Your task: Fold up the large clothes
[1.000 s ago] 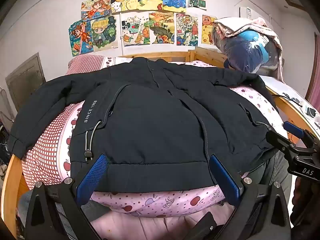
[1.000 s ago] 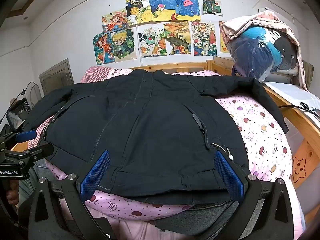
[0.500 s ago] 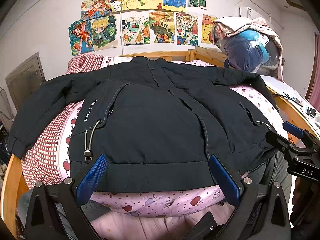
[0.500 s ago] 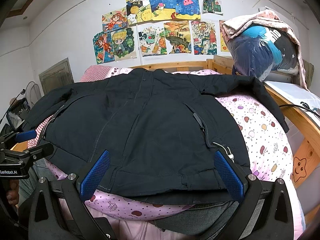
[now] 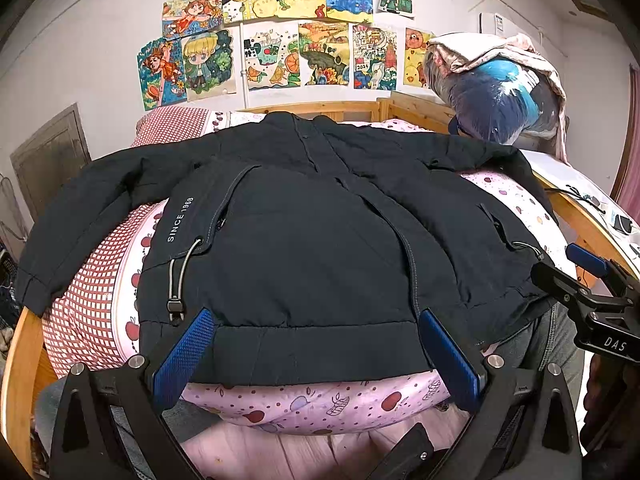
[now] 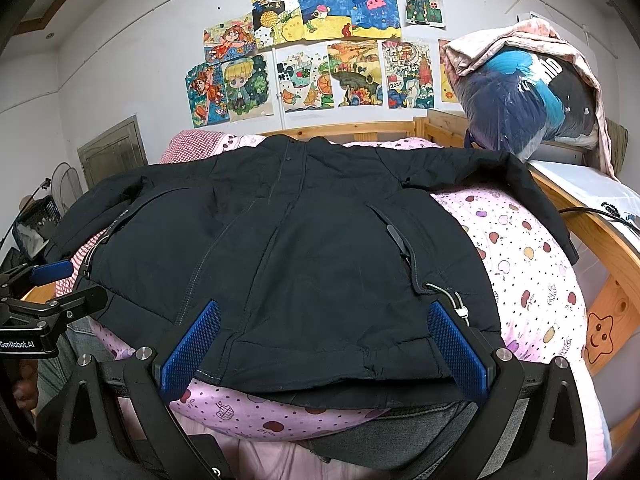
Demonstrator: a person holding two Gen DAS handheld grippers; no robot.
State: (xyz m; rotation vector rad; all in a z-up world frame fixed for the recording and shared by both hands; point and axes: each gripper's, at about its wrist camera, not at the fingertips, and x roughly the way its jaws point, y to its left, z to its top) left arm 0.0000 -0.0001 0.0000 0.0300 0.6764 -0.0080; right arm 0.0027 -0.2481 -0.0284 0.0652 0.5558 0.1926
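dark jacket [image 5: 304,248] flat, apparently unfolded, sleeves outspread

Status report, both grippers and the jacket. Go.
Left gripper open, right gripper open, both at the hem. Jacket spread flat on bed, sleeves out, unfolded. Nothing on it.

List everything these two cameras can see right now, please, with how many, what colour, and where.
jacket: one, dark navy, spread flat on the bed, sleeves out to both sides
quilt: one, pink with fruit print, under the jacket
pillow: one, red-and-white check, at the head of the bed
bed frame: one, light wood, around the bedding
drawings: about a dozen, multicoloured, on the white wall
bundle of bedding: one, blue and dark in clear plastic, beside the headboard
left gripper: black, blue fingers open, at the jacket's hem
right gripper: black, blue fingers open, at the hem
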